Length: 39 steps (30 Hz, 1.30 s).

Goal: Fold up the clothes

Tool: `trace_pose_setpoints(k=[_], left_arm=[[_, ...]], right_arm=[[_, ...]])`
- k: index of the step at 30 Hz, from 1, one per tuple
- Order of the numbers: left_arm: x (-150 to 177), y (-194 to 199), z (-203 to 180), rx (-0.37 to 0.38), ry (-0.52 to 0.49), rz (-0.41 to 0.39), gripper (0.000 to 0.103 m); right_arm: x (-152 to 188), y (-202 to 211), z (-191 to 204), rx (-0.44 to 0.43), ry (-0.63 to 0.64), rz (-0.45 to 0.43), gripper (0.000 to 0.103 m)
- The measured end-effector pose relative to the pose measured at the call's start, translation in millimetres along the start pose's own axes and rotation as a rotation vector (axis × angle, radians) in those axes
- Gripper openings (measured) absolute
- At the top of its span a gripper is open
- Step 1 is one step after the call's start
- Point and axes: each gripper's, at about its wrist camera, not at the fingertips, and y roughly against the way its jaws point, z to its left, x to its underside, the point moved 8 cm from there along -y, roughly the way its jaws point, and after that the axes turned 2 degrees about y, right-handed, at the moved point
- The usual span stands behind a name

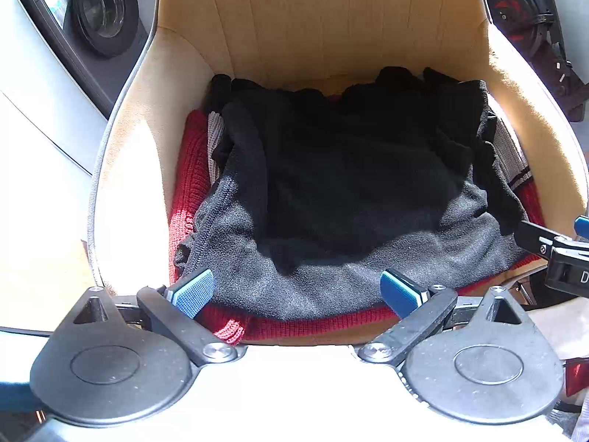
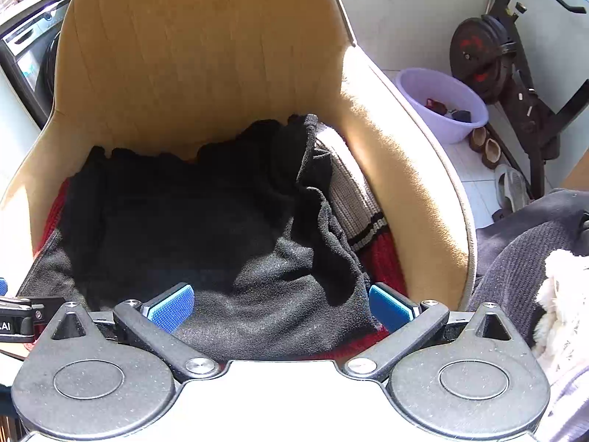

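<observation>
A dark grey fleece garment (image 1: pixel 331 191) lies folded on the seat of a tan chair (image 1: pixel 313 18). Under it lies a red knit sweater (image 1: pixel 187 184) with a grey striped part (image 2: pixel 353 199) showing on the right. My left gripper (image 1: pixel 296 287) hangs open above the pile's front edge, with nothing between its blue pads (image 1: pixel 193 293). My right gripper (image 2: pixel 279 304) is open too, over the fleece's front right corner (image 2: pixel 353 294), and its pads do not press on the cloth. Each gripper shows at the edge of the other's view: the right gripper (image 1: pixel 559 250), the left gripper (image 2: pixel 14 316).
A washing machine (image 1: pixel 99 11) stands behind the chair on the left. On the right stand an exercise bike (image 2: pixel 489 59), a purple basin (image 2: pixel 441 103) and slippers (image 2: pixel 510 184) on the floor. More dark clothes (image 2: pixel 533 243) and a white fluffy item (image 2: pixel 563 294) lie at the right.
</observation>
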Motion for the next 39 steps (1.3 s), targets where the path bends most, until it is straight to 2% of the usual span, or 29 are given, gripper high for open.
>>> trace_pose_setpoints(k=[3,8,12,15,21,25,27,32,36,39], left_arm=[[0,32,-4,0.004,-0.051,-0.043,0.101],[-4,85,-7,0.025,-0.120,-0.145,0.102],[3,123,8,0.052,-0.099,-0.192,0.102],[13,148,19,0.039,-0.116,-0.219,0.102],[34,201,34,0.019,-0.143,-0.267,0.102],[47,233,35,0.013,-0.171,-0.298,0.103],[53,244,37,0.003,-0.169,-0.294,0.103],[75,266,42,0.055,-0.120,-0.254,0.103],[95,285,44,0.039,-0.105,-0.244,0.103],[108,299,43,0.011,-0.096,-0.249,0.103]], right_arm=[[-5,55,-11,0.027,-0.048,-0.057,0.102],[-12,122,-7,0.032,-0.093,-0.155,0.102],[-5,188,2,0.053,-0.076,-0.210,0.102],[4,231,8,0.053,-0.085,-0.246,0.102],[16,287,23,0.076,-0.146,-0.257,0.102],[28,334,37,0.073,-0.143,-0.249,0.102],[35,355,43,0.072,-0.142,-0.243,0.102],[48,397,52,0.117,-0.134,-0.217,0.102],[63,425,61,0.147,-0.090,-0.200,0.102],[74,441,66,0.137,-0.069,-0.199,0.102]])
